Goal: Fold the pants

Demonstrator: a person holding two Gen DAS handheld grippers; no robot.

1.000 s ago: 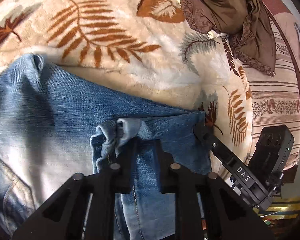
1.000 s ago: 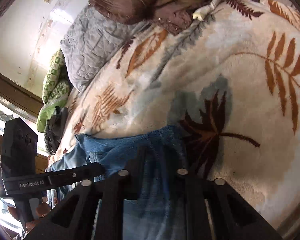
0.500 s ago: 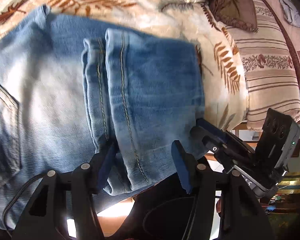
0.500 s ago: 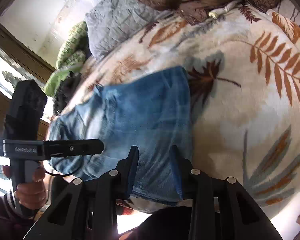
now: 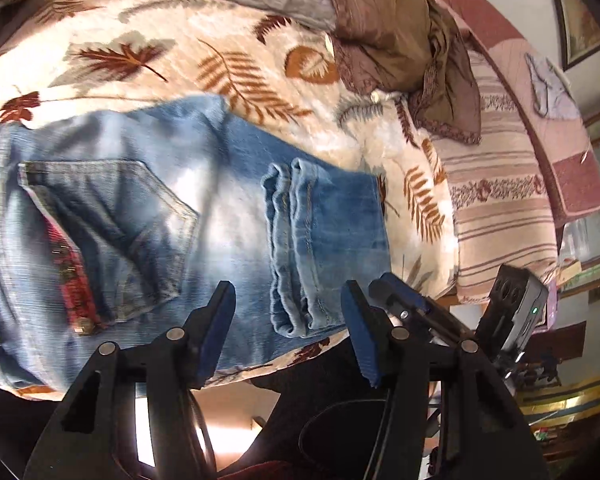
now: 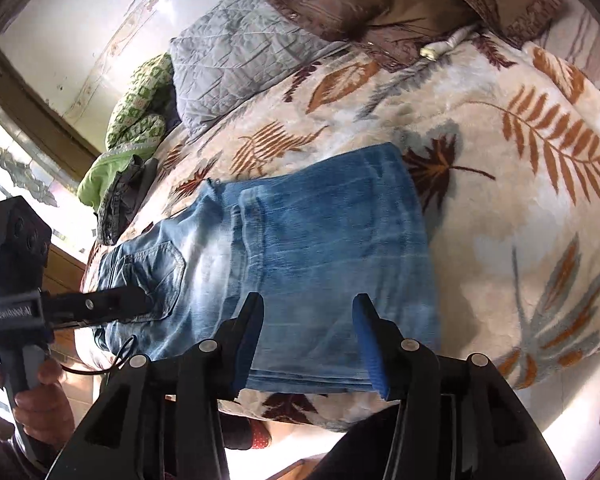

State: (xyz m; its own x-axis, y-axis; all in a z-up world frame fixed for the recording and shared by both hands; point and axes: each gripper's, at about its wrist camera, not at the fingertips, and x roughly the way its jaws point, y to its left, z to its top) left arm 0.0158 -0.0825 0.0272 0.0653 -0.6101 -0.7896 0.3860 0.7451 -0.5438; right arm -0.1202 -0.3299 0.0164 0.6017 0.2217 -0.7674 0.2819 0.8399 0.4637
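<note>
Now the faded blue jeans (image 5: 228, 216) lie folded on the leaf-print blanket (image 5: 148, 40), both grippers' fingers spread wide, holding nothing.

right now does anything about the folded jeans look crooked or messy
Mostly tidy. The jeans lie folded on the leaf-print blanket, but the leg hems on top are bunched and rumpled rather than flat, and a red patterned pocket lining shows at the back pocket. Both grippers are open and off the fabric.
</note>
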